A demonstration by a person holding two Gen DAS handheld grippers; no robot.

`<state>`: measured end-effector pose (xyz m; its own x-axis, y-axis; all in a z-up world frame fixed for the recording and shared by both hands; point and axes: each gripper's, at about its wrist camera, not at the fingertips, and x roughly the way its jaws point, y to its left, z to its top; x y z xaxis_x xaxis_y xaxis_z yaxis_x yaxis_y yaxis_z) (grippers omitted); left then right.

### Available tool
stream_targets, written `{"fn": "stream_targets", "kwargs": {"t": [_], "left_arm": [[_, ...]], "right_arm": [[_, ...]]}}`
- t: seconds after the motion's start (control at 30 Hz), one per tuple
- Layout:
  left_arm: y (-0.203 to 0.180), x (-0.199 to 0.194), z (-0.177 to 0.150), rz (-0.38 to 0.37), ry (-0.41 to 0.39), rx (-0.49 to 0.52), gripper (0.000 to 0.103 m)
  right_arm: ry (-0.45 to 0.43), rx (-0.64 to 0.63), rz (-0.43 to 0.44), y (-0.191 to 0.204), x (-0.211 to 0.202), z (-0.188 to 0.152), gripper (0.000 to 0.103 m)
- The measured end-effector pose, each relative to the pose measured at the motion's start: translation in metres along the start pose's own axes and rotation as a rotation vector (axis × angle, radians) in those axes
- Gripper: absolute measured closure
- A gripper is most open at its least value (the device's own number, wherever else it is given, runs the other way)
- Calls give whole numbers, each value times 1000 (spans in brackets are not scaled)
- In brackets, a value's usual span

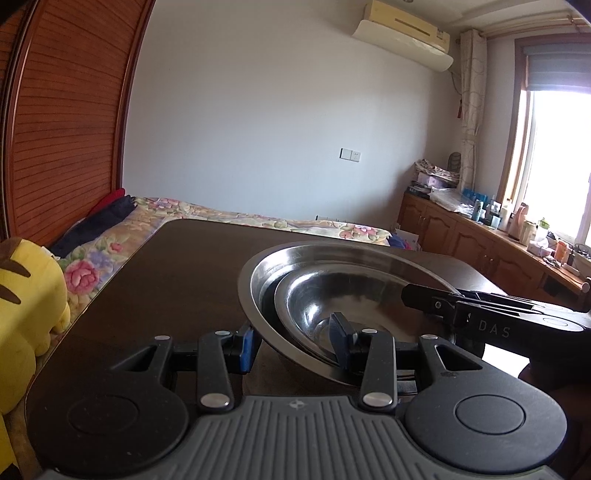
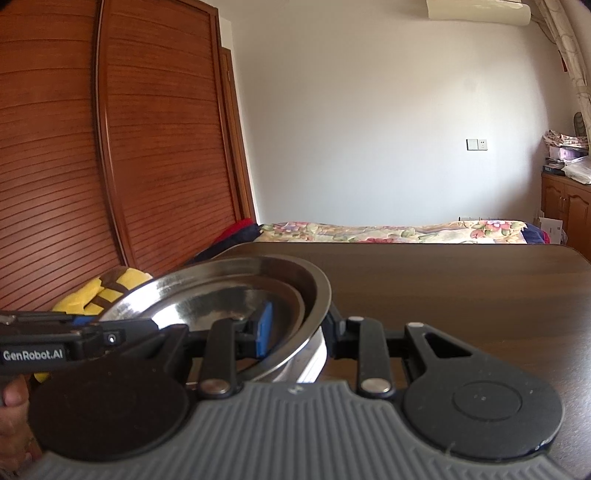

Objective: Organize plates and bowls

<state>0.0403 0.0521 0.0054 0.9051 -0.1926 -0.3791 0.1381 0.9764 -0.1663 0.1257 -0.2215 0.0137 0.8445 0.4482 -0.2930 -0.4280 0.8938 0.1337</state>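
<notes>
The nested bowls (image 1: 332, 295) are being straddled at the rim by both parted hand-held grippers, left (image 1: 295, 339) at 6 o'clock, right (image 2: 299, 328) at 3 o'clock, neither clamped yet; squeezing and an even lift off the surface (image 1: 166, 277) are being called for next.

I am working in a bedroom of a lived-in home. Beyond my dark wooden table (image 1: 155, 295) lies a bed (image 2: 391, 232) under a flowered quilt, with a yellow plush toy (image 1: 26, 306) at its side. A tall louvred wooden wardrobe (image 2: 110, 147) fills one wall. An air conditioner (image 1: 404, 35) hangs high on the white wall above a wall socket (image 1: 350, 154). By the bright window (image 1: 554, 162), with its tied curtain (image 1: 472, 110), low wooden cabinets (image 1: 465, 236) carry bottles and folded cloth.
</notes>
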Motion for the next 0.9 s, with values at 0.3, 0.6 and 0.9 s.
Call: {"fn": "stream_targets", "kwargs": {"t": [0.3,0.6,0.9], "left_arm": [[2,2,-2,3,6,3,61],[-2,1,-6,7,1,24,61],[-1,1,-3,14,1,39,40]], "right_arm": [[14,-2,-6,1,3,-3,72],[15,6,3,1,7,-3,71],[5,-24,-1,5,1,-2,58]]}}
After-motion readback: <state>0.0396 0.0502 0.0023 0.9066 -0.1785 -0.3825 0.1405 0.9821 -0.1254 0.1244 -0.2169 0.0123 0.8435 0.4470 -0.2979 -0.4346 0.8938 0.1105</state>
